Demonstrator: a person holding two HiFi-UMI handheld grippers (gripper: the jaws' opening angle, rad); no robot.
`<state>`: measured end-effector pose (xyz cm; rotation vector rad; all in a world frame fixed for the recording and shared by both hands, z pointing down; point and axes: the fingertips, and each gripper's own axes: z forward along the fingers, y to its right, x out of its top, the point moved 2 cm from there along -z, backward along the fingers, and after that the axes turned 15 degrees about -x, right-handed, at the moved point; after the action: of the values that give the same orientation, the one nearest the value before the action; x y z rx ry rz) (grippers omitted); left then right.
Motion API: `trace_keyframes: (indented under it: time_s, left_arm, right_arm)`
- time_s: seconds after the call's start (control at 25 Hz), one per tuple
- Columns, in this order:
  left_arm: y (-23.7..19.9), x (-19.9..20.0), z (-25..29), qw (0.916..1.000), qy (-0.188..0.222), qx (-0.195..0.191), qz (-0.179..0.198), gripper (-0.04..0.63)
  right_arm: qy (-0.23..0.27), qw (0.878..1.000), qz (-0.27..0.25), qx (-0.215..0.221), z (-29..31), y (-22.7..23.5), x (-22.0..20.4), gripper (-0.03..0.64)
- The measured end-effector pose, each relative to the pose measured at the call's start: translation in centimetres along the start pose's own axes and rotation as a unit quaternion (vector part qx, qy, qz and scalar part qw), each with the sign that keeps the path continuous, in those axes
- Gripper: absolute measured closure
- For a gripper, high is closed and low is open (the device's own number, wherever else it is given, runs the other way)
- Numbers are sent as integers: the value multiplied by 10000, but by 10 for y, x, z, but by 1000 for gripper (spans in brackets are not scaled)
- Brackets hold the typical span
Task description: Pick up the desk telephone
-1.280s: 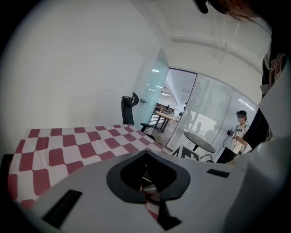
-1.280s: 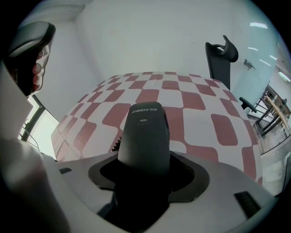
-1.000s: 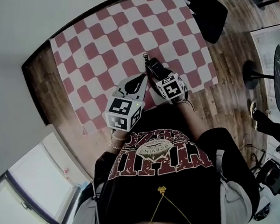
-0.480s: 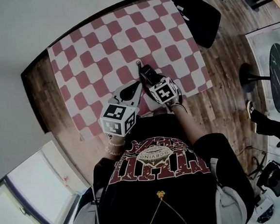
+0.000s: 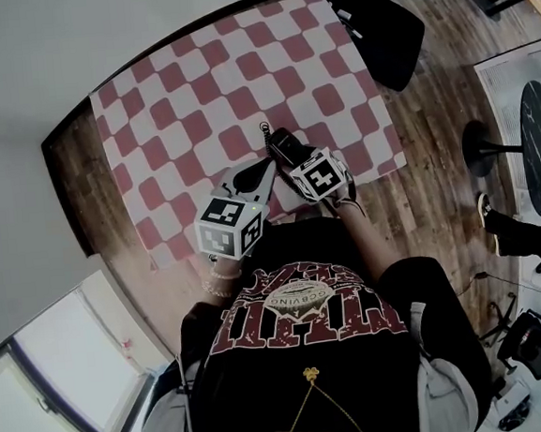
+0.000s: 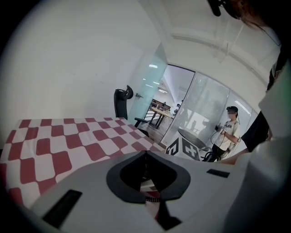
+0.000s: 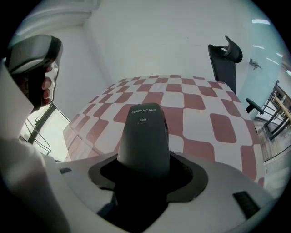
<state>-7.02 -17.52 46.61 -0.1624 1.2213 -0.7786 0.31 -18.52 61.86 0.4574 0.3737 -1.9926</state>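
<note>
1. Right gripper view: right tool (image 7: 144,170) is clamped on the desk telephone (image 7: 144,132), which juts ahead between its jaws over the checkered bench (image 7: 213,123), seemingly for lifting.
2. Left tool (image 6: 146,177): closed, empty, alongside, apparently idle.

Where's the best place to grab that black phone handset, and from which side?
Probably across the narrow sides of the phone handset's long body, coming in from one end along its length. It is slim and elongated, so the fingers span its width easily. The right gripper holds it that way now, printed end pointing ahead.
</note>
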Motion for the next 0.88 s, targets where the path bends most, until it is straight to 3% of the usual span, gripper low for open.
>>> trace_keyframes:
  time_s: [0.24, 0.88]
  left_arm:
    - [2, 1, 6, 9998, -107, 89, 129, 588]
    - [-3, -7, 21, 9992, -366, 147, 37, 587]
  right_arm:
    - [50, 9998, -212, 27, -22, 3, 4, 333]
    - [11, 9993, -158, 329, -48, 5, 14, 333]
